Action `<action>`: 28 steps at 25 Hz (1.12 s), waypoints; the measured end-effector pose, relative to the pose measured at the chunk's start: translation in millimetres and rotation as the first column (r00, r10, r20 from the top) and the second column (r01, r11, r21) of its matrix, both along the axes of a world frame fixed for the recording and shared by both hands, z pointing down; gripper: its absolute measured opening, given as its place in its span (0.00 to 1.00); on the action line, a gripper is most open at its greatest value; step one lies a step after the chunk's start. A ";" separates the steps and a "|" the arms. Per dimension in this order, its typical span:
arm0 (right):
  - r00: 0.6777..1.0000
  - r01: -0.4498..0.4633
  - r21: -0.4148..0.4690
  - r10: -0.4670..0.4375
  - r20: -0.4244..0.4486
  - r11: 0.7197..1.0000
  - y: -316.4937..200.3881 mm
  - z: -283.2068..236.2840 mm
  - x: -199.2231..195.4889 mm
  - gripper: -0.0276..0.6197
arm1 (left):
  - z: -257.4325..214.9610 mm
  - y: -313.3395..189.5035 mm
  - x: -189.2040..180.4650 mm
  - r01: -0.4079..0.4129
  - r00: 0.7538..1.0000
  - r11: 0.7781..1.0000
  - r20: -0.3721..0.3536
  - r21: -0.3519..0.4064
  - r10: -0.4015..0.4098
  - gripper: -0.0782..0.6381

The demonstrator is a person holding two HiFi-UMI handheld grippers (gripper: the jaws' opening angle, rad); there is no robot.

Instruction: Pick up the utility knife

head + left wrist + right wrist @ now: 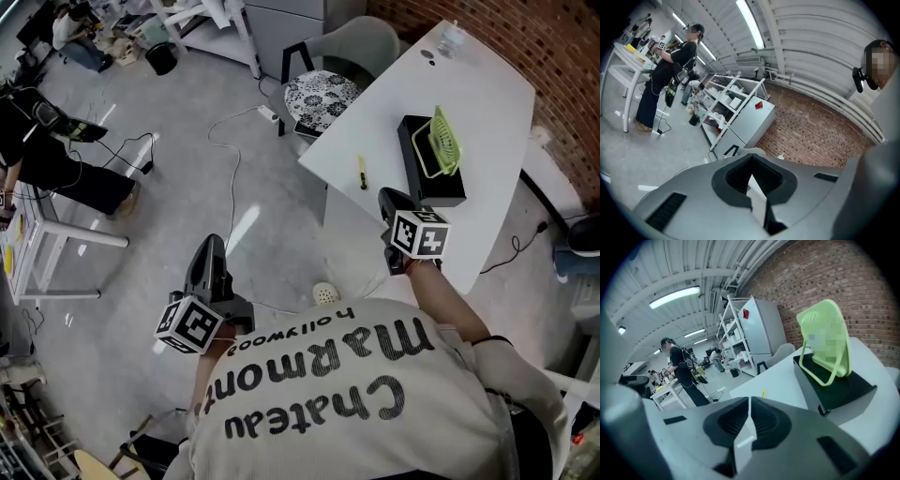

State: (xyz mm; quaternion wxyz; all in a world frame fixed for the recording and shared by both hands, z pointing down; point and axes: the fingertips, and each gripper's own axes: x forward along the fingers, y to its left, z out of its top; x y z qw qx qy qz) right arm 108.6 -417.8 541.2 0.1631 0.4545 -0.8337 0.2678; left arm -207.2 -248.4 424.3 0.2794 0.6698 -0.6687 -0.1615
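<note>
Grey floor [187, 141], brick wall [562, 37], white table [487, 103], ceiling strip lights [750, 23]

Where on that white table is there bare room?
Most room: the white table beyond the black rectangular box, toward the clear object at the far corner. A narrower strip separates the yellow utility knife from the box, crowded by a light-green fan.

Workshop: brick wall [811, 131], shelving racks [726, 101]

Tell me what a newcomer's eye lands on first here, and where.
A lime-green fan stands on a black box on the white table, upper right in the head view. A thin yellow utility knife lies alone left of the box, not far from the right tool, whose jaws are shut.
</note>
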 end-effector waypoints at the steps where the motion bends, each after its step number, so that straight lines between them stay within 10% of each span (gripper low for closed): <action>1: 1.000 0.011 -0.009 -0.012 -0.011 1.000 -4.1 6.8 -1.9 0.09 | 1.9 -2.8 -1.8 0.007 1.000 1.000 0.001 -0.002 -0.007 0.11; 28: 0.940 0.204 -0.160 -0.239 -0.242 0.966 -67.4 90.6 -46.3 0.31 | 21.4 -27.1 -26.1 0.166 0.986 0.985 0.023 -0.052 -0.165 0.11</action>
